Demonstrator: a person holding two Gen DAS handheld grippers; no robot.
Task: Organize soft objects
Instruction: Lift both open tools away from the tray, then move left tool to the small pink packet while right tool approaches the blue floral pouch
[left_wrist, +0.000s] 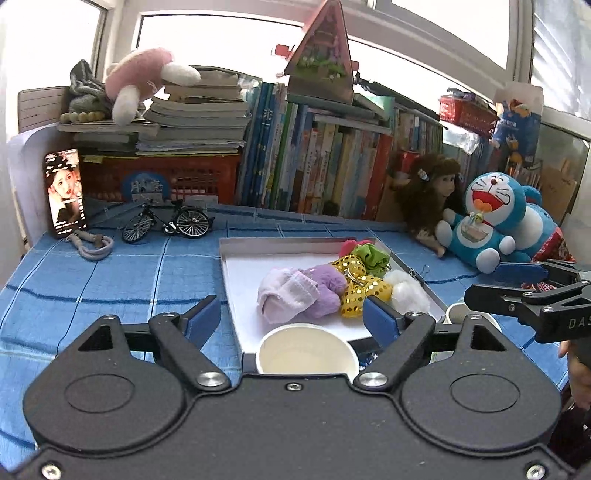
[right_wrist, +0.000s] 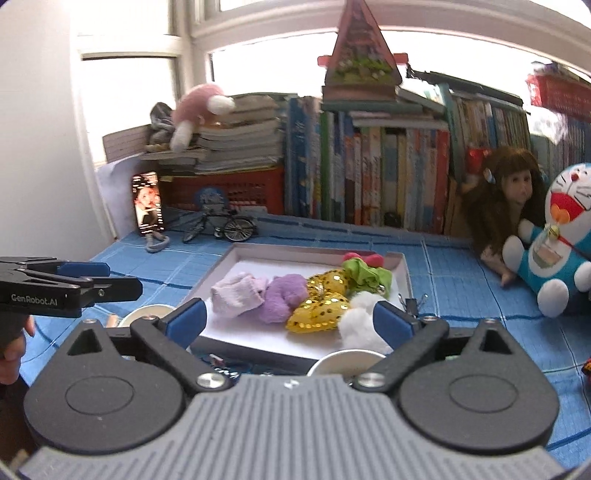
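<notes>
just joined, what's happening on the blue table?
A person holds a hand-held gripper in each hand over a white tray of soft items: pale socks, a purple plush, a yellow sequin heart, a green piece and a white puff. The left hand-held gripper and right hand-held gripper are both open and hold nothing. A paper cup sits at the tray's near edge.

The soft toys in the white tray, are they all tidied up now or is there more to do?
Looks mostly done: the pink sock, purple plush, sequined yellow toy, green one and white fluffy ball all lie in the tray. Nothing is in hand: the left gripper and right gripper are both open and empty. Two paper cups stand empty before the tray; whether they are to be filled, I cannot tell.
</notes>
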